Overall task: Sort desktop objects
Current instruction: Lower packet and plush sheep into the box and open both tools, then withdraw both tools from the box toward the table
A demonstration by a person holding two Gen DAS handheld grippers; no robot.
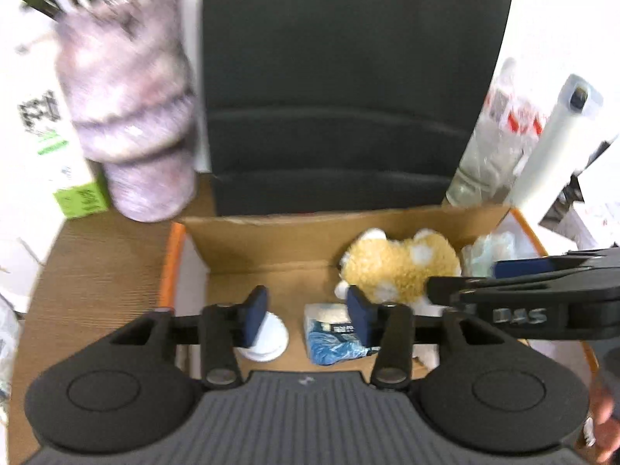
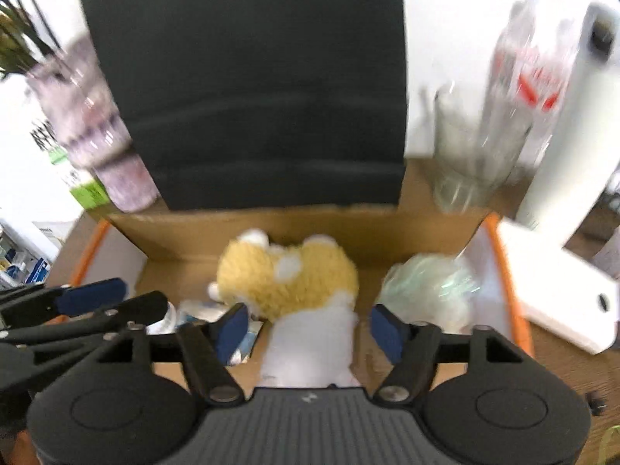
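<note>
Inside the cardboard box [image 2: 232, 228]: plush toy [image 2: 286, 279], tissue pack [image 1: 329, 333], white cap [image 1: 267, 337]; left gripper [image 1: 306, 314] and right gripper [image 2: 306, 325] hover over it, jaws apart, empty.

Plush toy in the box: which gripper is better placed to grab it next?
Right, probably. The right gripper is open with the plush toy lying between its fingers. The left gripper, also open, is lined up on the tissue pack, with the toy off to its right.

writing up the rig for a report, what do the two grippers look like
Both match: the left gripper and right gripper are matte black plastic with a grey ribbed centre plate, rounded housings, metal pivot pins and dark blue padded jaws. White lettering marks the right one's side. No cables visible.
</note>
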